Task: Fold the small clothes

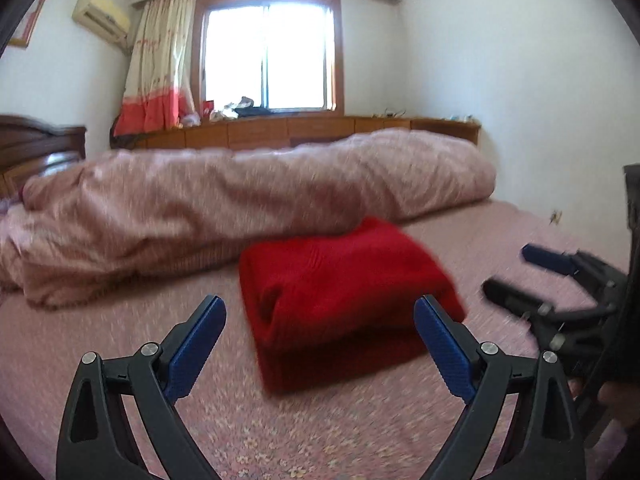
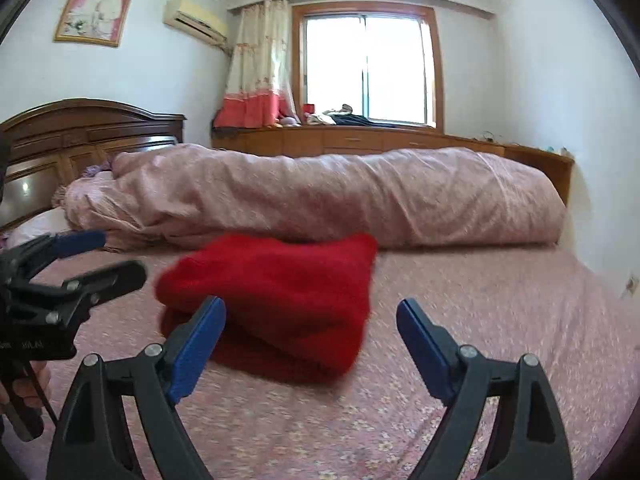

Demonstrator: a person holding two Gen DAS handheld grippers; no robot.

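A red knitted garment [image 1: 344,300] lies folded into a thick rectangle on the pink floral bed sheet [image 1: 280,432]. My left gripper [image 1: 320,316] is open and empty, raised just in front of it. My right gripper [image 2: 312,320] is open and empty too, in front of the garment's right part [image 2: 280,300]. The right gripper also shows at the right edge of the left wrist view [image 1: 516,272], and the left gripper shows at the left of the right wrist view [image 2: 116,256]. Neither touches the garment.
A rolled pink quilt [image 1: 256,192] lies across the bed right behind the garment. A dark wooden headboard [image 2: 80,140] stands at the left. A low wooden cabinet [image 2: 360,140] runs under the window. The bed's right edge [image 2: 600,280] meets a white wall.
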